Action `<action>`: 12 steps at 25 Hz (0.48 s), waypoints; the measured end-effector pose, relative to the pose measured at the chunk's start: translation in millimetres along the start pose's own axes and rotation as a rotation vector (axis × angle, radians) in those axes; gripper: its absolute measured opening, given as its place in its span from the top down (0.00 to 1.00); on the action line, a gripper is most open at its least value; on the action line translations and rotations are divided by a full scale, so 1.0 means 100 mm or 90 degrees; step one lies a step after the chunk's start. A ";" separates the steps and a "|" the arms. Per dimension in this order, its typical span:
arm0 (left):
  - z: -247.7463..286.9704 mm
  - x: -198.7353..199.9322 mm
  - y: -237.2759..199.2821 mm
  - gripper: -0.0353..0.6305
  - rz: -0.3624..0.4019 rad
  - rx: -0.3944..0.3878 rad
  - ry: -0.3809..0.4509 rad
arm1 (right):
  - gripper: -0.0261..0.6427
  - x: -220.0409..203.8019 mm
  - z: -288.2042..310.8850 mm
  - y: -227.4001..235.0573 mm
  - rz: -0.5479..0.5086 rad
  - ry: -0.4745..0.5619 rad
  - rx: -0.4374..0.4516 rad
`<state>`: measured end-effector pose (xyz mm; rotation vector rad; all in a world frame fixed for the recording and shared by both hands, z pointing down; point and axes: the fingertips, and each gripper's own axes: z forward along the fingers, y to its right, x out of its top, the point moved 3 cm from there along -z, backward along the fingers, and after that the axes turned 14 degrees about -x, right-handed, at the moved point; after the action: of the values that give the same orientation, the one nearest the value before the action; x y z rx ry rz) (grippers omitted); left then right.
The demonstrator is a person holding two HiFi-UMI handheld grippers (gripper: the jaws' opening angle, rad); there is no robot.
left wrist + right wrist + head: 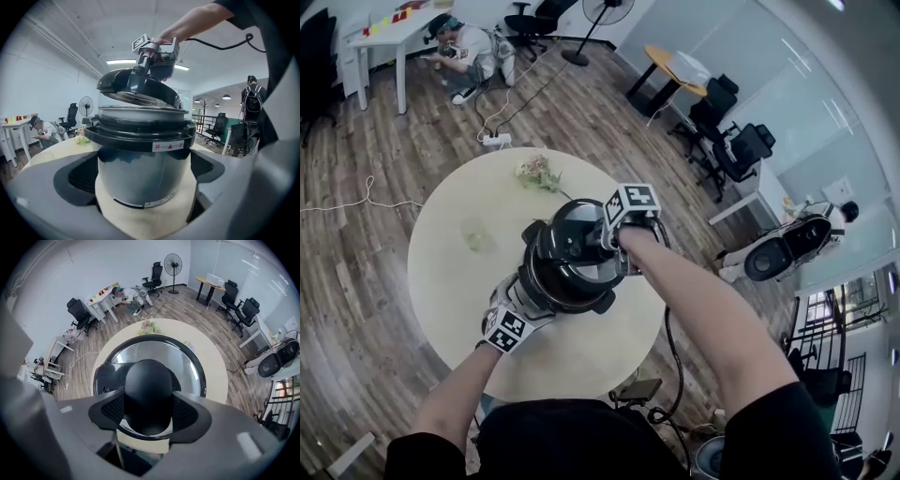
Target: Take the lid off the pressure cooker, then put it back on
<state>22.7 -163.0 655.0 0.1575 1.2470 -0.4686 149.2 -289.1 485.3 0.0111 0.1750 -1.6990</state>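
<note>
Right tongs (149, 412) clamped on the knob (149, 387) of the lid (138, 89), held tilted just above the pressure cooker (140, 164) on the desk (450, 281); left tongs (145, 178) gripping its body. Removal apparently done; reseating left.

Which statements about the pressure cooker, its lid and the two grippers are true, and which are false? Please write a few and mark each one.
1. The right gripper is closed on the knob of the lid. True.
2. The left gripper clamps the body of the pressure cooker. True.
3. The lid sits locked on the pressure cooker. False: it hangs tilted above the open pot.
4. The table is square. False: it is round.
</note>
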 end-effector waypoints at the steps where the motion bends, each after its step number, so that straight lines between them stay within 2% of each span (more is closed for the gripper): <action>1: 0.00 0.00 0.00 0.06 0.000 0.000 0.000 | 0.53 -0.02 0.03 -0.04 -0.001 -0.006 -0.005; 6: 0.00 0.01 0.01 0.06 -0.001 0.000 -0.002 | 0.53 -0.16 0.14 -0.19 -0.012 -0.031 -0.032; 12: -0.01 0.01 0.02 0.06 0.000 0.000 -0.003 | 0.53 -0.31 0.22 -0.37 0.004 -0.052 -0.014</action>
<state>22.3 -161.1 653.8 0.1571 1.2429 -0.4693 118.8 -256.7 514.9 -0.0744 0.1329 -1.6884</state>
